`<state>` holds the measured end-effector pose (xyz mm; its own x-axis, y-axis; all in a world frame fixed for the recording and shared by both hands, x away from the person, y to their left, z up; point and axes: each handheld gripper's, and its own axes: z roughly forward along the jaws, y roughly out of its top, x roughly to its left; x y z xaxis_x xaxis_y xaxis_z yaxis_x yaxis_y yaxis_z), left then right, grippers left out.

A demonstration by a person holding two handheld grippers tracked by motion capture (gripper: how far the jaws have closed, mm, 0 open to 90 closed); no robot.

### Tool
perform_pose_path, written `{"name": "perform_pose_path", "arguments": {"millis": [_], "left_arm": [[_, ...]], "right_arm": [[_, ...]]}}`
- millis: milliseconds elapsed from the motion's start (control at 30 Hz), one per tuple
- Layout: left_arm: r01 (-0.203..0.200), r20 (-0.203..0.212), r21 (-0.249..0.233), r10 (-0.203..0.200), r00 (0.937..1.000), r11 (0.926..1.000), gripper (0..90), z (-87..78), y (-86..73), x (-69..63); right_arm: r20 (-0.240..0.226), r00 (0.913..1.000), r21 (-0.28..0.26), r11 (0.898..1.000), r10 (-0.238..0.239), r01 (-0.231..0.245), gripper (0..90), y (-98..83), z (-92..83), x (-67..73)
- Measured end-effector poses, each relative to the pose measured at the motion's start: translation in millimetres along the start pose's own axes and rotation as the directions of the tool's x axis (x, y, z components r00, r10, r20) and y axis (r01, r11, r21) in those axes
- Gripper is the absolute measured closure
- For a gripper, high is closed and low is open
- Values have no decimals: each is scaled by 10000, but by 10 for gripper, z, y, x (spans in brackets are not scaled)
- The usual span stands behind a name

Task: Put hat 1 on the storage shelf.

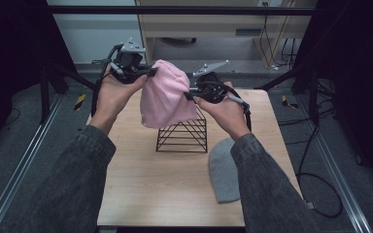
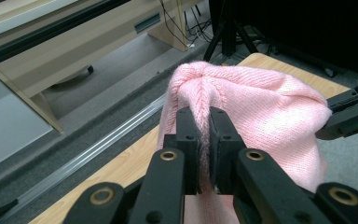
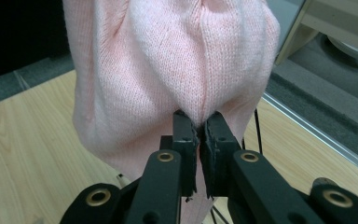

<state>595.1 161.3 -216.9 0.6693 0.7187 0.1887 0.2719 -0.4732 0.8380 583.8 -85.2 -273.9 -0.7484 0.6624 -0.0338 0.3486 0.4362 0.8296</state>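
Your left gripper [image 2: 204, 135] is clamped tight on a ridge of the pink knitted wool beanie [image 2: 256, 107], the fold pinched up between both pads, and the fabric balloons out beyond the jaws. Your right gripper [image 3: 196, 133] is doing the same on the opposite side, its jaws squeezed onto a pleat of that pink knit, which rises above the tips and hangs below them. In the left gripper view, the other gripper's black jaws bite the hat's far edge.

So the beanie [image 1: 165, 94] hangs stretched between your two grips, held in the air, its lower hem draping over the top of the black wire pyramid-shaped rack [image 1: 183, 133] that stands on the light wooden table [image 1: 141, 184]. Whether the hem actually touches the wire, I can't tell.

Your left hand [image 1: 114, 90] sits high, wrist bent, gripper pointing inward toward the hat. Your right hand [image 1: 228, 109] is a touch lower, angled in from the other side. Both forearms come up in grey denim sleeves.

Just below your right forearm, a grey knitted beanie [image 1: 223, 172] lies flat on the table, beside the rack.
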Motion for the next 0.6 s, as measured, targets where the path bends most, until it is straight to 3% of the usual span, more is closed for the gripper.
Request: {"name": "perform_pose_path", "arguments": {"millis": [367, 600], "left_arm": [[123, 113, -78, -122, 9999, 9999, 840, 156, -82, -12], [67, 228, -399, -58, 9997, 9992, 840, 232, -33, -112]], "right_arm": [[244, 9995, 56, 9998, -191, 190, 855, -225, 45, -52], [625, 9978, 46, 9998, -218, 216, 855, -318, 36, -106]]}}
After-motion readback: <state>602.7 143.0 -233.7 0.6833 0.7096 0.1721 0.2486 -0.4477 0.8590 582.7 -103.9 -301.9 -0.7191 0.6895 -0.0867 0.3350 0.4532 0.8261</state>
